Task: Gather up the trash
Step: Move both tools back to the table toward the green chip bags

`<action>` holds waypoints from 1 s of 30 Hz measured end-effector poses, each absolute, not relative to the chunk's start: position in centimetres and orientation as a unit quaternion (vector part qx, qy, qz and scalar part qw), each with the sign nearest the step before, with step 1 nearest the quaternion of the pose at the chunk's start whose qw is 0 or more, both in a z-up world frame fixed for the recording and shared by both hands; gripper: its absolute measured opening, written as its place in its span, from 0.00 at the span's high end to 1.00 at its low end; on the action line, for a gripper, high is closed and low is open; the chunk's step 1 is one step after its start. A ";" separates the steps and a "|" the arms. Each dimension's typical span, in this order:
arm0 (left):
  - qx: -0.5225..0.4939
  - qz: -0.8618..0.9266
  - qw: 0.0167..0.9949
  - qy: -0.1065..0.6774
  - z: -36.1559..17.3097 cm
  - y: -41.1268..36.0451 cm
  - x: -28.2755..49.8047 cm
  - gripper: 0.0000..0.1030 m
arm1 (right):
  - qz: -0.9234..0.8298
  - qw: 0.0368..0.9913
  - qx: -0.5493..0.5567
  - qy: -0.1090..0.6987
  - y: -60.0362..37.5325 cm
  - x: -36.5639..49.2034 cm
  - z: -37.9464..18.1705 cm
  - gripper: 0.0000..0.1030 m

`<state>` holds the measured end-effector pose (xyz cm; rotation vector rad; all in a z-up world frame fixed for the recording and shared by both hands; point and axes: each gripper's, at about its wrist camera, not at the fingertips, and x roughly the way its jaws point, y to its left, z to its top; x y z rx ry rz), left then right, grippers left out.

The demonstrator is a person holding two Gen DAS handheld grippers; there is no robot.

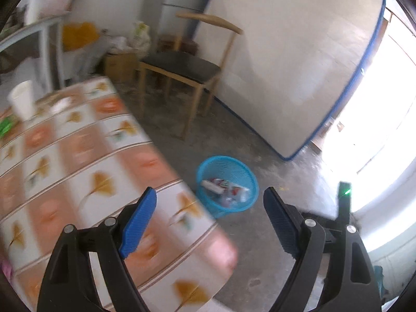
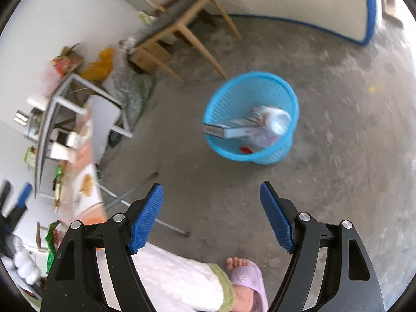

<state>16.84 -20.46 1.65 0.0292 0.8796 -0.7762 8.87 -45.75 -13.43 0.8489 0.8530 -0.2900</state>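
A blue mesh trash basket (image 1: 249, 179) stands on the concrete floor beside the table; it also shows in the right wrist view (image 2: 291, 96). It holds a white box (image 2: 223, 131), a crumpled white wrapper (image 2: 278, 119) and other trash. My left gripper (image 1: 210, 202) is open and empty, above the table's corner. My right gripper (image 2: 212, 195) is open and empty, above the floor short of the basket. On the table (image 1: 78, 161) stand a white paper cup (image 1: 22, 100), a white scrap (image 1: 61, 104) and a green wrapper (image 1: 5, 126).
A wooden chair (image 1: 187, 65) stands behind the basket, a mattress (image 1: 299, 59) leans on the wall. A cardboard box (image 1: 119, 65) and bags lie in the corner. The person's slippered foot (image 2: 244, 278) and robe are below my right gripper. Metal table legs (image 2: 145, 208) lie near.
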 end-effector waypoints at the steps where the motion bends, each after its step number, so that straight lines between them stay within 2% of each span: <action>1: 0.009 -0.354 0.839 0.414 1.6 -18.5 16.3 0.20 | -0.130 0.818 0.397 0.395 -45.3 8.9 -12.8 0.29; 10: -0.034 -0.244 0.892 0.379 1.3 -4.2 12.2 0.20 | -0.035 0.844 0.375 0.382 -39.3 12.0 -8.1 0.27; 17: -0.067 -0.181 0.926 0.325 1.9 4.4 9.7 0.20 | 0.062 0.845 0.337 0.410 -31.8 17.2 -5.9 0.27; 26: -0.150 -0.090 0.957 0.232 3.9 15.7 6.8 0.20 | 0.199 0.803 0.315 0.466 -19.6 24.0 -5.6 0.27; 30: -0.180 -0.032 0.953 0.240 3.3 20.0 7.2 0.21 | 0.281 0.763 0.324 0.483 -13.1 26.4 -5.3 0.27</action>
